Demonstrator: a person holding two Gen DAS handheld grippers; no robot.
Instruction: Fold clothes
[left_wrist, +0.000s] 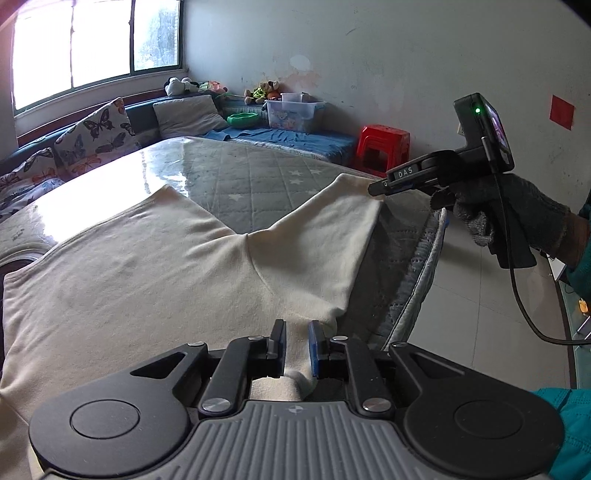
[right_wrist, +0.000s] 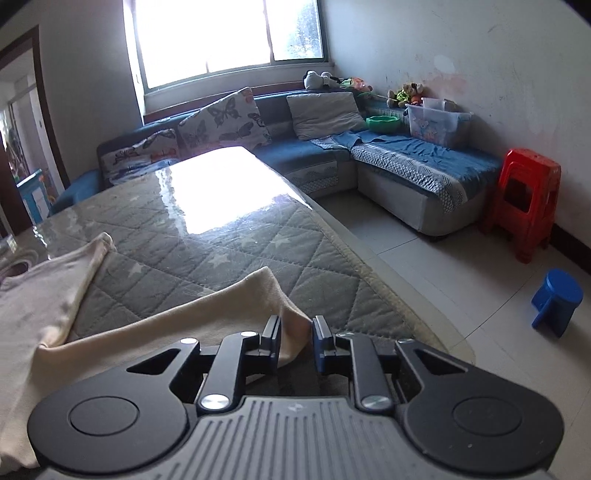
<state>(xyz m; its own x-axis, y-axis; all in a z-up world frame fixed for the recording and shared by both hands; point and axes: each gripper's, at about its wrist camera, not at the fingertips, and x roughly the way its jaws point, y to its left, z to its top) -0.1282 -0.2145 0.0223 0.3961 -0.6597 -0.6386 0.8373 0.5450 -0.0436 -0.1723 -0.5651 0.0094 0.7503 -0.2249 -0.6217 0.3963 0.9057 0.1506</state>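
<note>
The cream, soft-knit garment (left_wrist: 155, 266) lies spread on the bench (left_wrist: 258, 173), a quilted grey star-print pad under glossy clear film, its near side hanging over the rounded bench edge. The left tool (left_wrist: 296, 341) pinches a bunched fold; the right tool (right_wrist: 296, 338) nips a sleeve corner near the bench's right edge, with bare tiled floor (right_wrist: 424, 266) beyond.
</note>
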